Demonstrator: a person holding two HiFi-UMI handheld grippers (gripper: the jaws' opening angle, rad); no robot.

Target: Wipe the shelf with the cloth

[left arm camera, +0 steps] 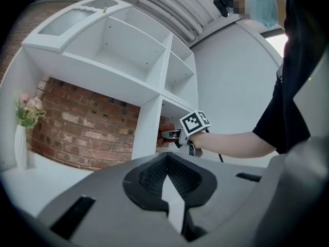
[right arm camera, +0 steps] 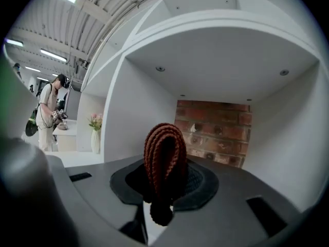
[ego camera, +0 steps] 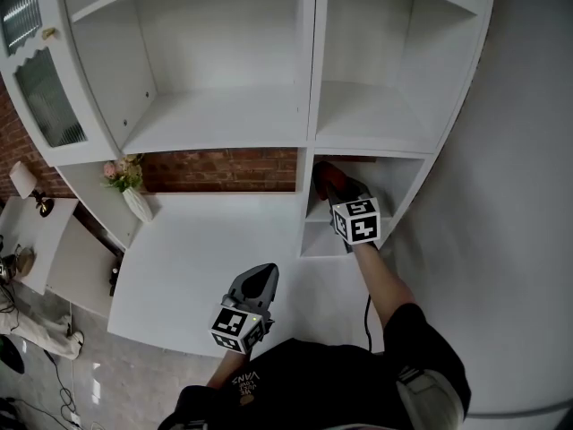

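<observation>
A ribbed reddish-brown cloth [right arm camera: 164, 153] stands folded up between the jaws of my right gripper [right arm camera: 163, 189], which is shut on it. In the head view that right gripper [ego camera: 333, 186] reaches into the lower right compartment [ego camera: 401, 186] of the white shelf unit, with the cloth [ego camera: 328, 174] at the compartment's upper left, near the divider. The left gripper view shows the same cloth [left arm camera: 163, 136] beside the divider. My left gripper [ego camera: 260, 274] hangs over the white counter [ego camera: 197, 258], shut with nothing in it [left arm camera: 169, 183].
A white vase of pink flowers [ego camera: 132, 195] stands at the counter's left end before the brick back wall [ego camera: 224, 168]. Bare upper shelves [ego camera: 224, 115] rise above. A glass cabinet door [ego camera: 40, 88] is at far left. A person [right arm camera: 49, 112] stands far off.
</observation>
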